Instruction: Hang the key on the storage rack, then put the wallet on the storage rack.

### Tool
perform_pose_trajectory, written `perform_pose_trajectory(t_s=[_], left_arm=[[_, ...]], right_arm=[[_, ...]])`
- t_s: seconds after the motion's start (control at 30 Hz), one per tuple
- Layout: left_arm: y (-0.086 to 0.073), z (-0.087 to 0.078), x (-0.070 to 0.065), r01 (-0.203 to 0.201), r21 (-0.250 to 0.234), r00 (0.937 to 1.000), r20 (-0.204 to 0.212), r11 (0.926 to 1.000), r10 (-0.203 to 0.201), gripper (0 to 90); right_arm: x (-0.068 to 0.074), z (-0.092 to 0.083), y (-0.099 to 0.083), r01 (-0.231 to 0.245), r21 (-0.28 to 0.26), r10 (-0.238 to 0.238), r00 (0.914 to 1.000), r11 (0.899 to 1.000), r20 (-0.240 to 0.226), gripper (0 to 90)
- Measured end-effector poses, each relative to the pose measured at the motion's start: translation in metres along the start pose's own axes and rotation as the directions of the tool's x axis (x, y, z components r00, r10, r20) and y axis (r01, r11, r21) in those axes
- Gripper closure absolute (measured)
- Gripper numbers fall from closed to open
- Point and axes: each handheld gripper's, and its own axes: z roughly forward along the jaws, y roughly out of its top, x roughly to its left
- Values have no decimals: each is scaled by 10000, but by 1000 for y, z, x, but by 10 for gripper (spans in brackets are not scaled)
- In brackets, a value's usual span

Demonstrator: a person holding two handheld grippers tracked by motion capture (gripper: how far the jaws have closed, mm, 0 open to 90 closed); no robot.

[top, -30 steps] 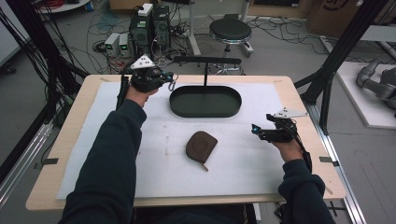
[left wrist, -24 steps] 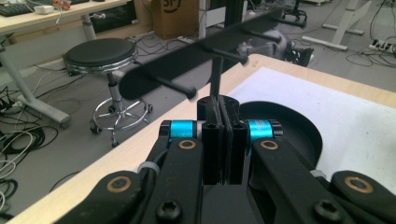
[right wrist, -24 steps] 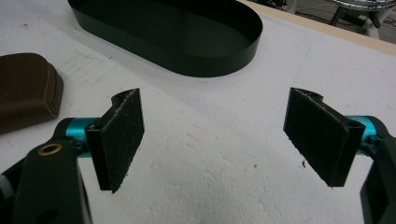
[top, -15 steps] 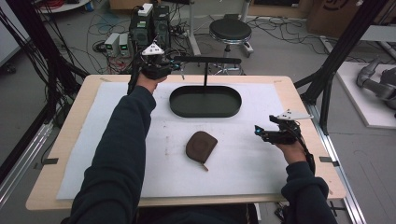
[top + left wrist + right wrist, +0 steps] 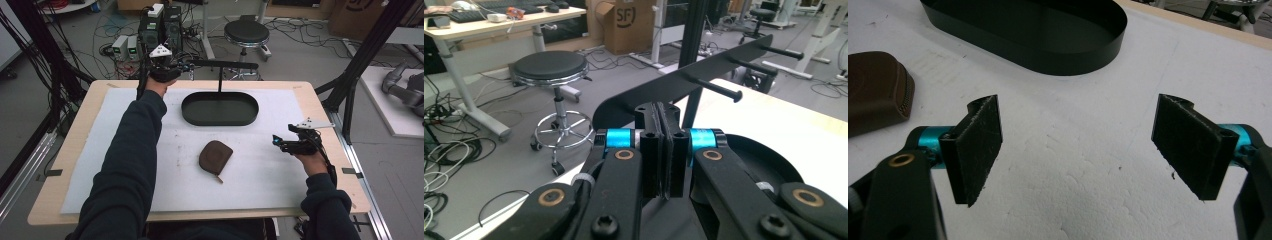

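The black rack [image 5: 220,64], a flat bar with pegs [image 5: 716,89] sticking out of it, stands on a thin post at the far edge of the tabletop [image 5: 50,200], rising from behind the black oval tray [image 5: 220,121]. The left gripper [image 5: 186,64] sits right at the left end of that bar; in the left gripper view its jaws are pressed flat together with nothing between them, just below and in front of the bar's rounded end, and whether they touch the bar cannot be told. The person's left arm stretches from the near edge across the white mat [image 5: 280,190] to hold the left gripper there.

The oval tray lies on the mat near the far side, about the middle. Nearer to the person, a brown zipped pouch [image 5: 215,156] lies flat on the mat, well apart from the tray.

The right gripper [image 5: 278,143] hovers low over the right part of the mat, pointing towards the pouch. In the right gripper view its jaws stand wide apart with only bare mat between them, the pouch off to the left and the tray ahead.

Beyond the tabletop, a round stool [image 5: 246,33] and tangled cables [image 5: 75,50] sit on the floor.
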Motion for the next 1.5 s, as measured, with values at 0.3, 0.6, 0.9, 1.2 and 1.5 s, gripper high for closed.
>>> perform_pose_trajectory(t_s=[0.3, 0.6, 0.9, 1.2, 1.5], left_arm=[[4, 14, -7, -199, 650, 9962, -834, 9977, 253, 876], [-21, -7, -9, 504, 1009, 9878, -1520, 9936, -347, 609], [-49, -60, -22, 1323, 610, 9821, -1434, 9893, -1225, 298], [-78, -112, -43, 1366, 307, 9798, -1513, 9901, -1305, 217], [-103, -145, -56, 947, 281, 9838, -1554, 9951, -893, 217]], right_arm=[[-1, 0, -1, -15, 24, 15, 10000, 10000, -21, 206], [-1, 2, -1, 117, 25, -116, 9999, 9999, -103, 206], [3, 9, 3, 296, 39, -295, 9993, 9996, -238, 206], [10, 13, 5, 310, 99, -309, 9994, 9995, -179, 204], [27, 18, 11, 391, 38, -388, 9972, 9992, -640, 204]])
